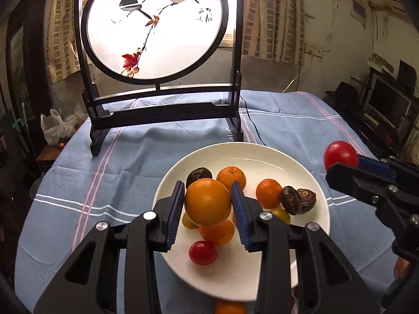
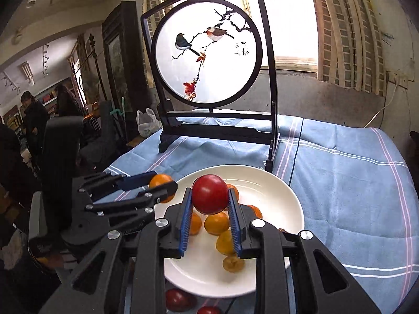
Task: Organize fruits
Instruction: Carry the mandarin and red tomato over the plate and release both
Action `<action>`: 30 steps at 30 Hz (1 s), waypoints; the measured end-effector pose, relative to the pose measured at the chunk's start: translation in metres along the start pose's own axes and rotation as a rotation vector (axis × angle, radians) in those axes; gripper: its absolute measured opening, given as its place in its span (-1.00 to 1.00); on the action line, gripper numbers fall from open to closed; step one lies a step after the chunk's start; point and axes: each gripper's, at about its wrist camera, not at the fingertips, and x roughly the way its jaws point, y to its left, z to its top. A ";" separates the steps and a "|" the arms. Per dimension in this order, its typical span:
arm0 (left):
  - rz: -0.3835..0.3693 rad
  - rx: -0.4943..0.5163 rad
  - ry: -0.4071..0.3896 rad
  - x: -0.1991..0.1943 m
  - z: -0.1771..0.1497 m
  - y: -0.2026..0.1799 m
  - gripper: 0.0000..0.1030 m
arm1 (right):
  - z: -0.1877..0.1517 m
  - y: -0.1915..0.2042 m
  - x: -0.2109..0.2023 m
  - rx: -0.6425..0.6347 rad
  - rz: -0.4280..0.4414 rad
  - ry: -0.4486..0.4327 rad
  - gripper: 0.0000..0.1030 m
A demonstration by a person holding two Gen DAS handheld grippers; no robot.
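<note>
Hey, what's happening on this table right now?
A person is sorting fruit onto a white plate with two handheld grippers. The left gripper is clamped on an orange above the plate, and the right gripper is clamped on a red fruit. Several small oranges, dark fruits and another red one already lie on the plate; a few fruits remain on the blue cloth at its near edge.

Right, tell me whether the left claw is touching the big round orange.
Touching. In the left wrist view, the left claw has both blue pads pressed against the big round orange, holding it above the white plate.

A lived-in home: curtained window [image 1: 272, 26], cloth-covered table [image 1: 131, 172], bird screen [image 1: 157, 26].
</note>
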 end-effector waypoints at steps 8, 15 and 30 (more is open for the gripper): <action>0.054 0.067 0.016 0.019 -0.010 -0.004 -0.30 | -0.006 -0.009 0.037 0.037 0.010 0.031 -0.49; 0.057 0.093 0.018 0.021 -0.013 -0.010 -0.30 | -0.010 -0.016 0.043 0.048 0.001 0.050 -0.49; 0.054 0.109 0.030 0.023 -0.017 -0.017 -0.30 | -0.014 -0.012 0.053 0.039 -0.006 0.068 -0.49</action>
